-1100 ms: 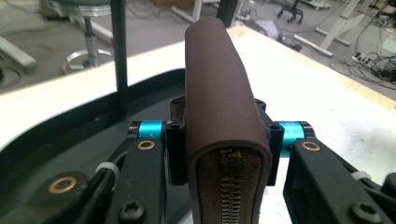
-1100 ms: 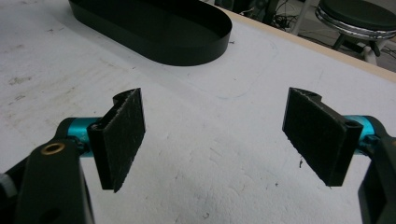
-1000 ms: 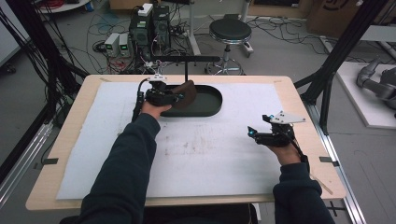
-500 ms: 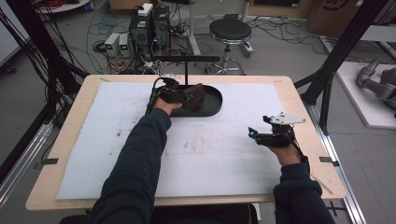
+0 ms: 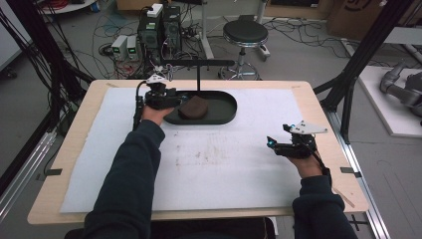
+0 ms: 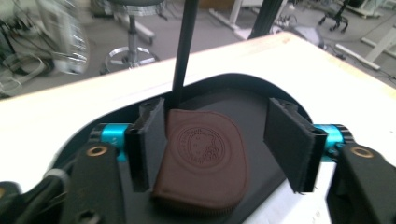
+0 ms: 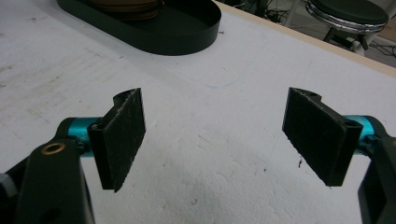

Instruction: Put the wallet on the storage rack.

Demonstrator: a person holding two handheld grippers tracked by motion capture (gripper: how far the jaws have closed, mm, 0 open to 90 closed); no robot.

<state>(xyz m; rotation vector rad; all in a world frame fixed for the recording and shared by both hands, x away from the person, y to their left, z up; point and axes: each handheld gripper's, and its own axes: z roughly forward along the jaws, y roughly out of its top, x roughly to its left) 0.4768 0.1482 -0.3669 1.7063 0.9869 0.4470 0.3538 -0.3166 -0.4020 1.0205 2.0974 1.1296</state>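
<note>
Pouch: my brown zip pouch lies flat in the black oval tray at 12 o'clock on the desk.
Left tool: my left tool is spread wide; the pouch sits between its pads, touching the left one.
Nearer hand: left.
Right tool: my right tool, wide apart and empty, hovers at 4 o'clock, well apart.

In the right gripper view the brown pouch in the black tray is cut off by the top edge, while in the left gripper view its near edge is hidden behind the left gripper.
</note>
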